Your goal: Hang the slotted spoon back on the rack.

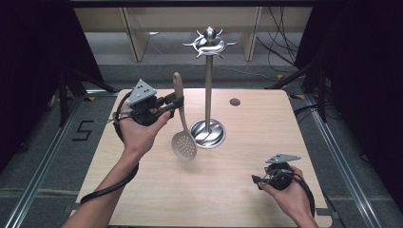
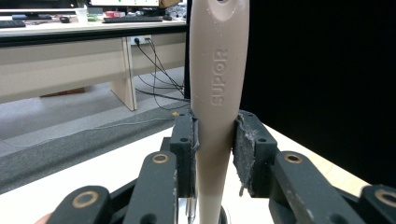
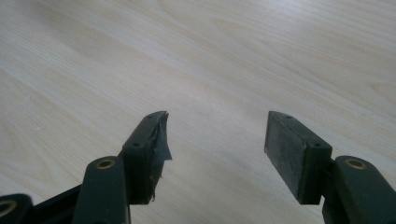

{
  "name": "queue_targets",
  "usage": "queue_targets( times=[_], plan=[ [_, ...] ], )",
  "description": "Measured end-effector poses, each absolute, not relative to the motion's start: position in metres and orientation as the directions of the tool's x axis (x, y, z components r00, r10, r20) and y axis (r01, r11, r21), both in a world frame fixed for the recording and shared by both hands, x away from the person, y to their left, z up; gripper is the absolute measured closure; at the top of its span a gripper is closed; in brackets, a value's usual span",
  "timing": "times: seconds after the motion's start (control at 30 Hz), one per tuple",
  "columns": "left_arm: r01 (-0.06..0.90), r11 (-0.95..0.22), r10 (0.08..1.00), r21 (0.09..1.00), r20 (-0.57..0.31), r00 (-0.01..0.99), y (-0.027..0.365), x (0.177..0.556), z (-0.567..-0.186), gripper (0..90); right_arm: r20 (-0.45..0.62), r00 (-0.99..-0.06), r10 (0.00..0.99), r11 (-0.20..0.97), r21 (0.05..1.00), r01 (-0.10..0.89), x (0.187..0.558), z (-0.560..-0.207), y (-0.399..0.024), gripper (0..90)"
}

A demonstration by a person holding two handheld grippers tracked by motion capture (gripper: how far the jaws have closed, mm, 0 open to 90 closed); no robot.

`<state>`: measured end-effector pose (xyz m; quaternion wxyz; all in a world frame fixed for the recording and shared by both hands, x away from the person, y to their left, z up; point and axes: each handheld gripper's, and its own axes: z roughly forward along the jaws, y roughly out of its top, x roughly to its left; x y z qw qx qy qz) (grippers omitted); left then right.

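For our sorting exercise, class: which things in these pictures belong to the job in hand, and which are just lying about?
In the job:
- beige plastic slotted spoon, handle clamped in the left hand-held gripper
- tall steel utensil stand with hooks on top
- light wooden table

Lying about:
- right hand-held gripper, open, idle over the table
- black cables on the floor
- pale wooden furniture legs

A beige handle [image 2: 215, 93] marked SUPOR is held upright between the left gripper's [image 2: 215, 154] black fingers [image 2: 183, 149], both pads pressed on it. The pale surface [image 2: 93, 182] is seen below, a desk [image 2: 70, 60] behind.
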<state>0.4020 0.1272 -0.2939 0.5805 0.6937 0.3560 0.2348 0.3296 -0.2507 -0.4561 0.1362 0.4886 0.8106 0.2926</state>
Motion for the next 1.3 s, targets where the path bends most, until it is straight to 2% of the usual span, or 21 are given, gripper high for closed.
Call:
queue_targets(
  times=[0.1, 0.37, 1.3],
  plan=[
    [0.219, -0.073, 0.766, 0.973, -0.086, 0.637, 0.126, 0.404, -0.294, 69.9, 0.058, -0.508, 0.859, 0.370, 0.616, 0.696, 0.331, -0.457, -0.251, 39.8],
    [0.192, -0.103, 0.767, 0.976, -0.045, 0.640, 0.121, 0.408, -0.289, 69.9, 0.066, -0.489, 0.870, 0.353, 0.608, 0.711, 0.330, -0.457, -0.252, 39.8],
    [0.162, -0.142, 0.746, 0.976, -0.002, 0.666, 0.102, 0.419, -0.278, 69.8, 0.066, -0.485, 0.872, 0.346, 0.617, 0.707, 0.330, -0.457, -0.250, 39.4]
  ],
)
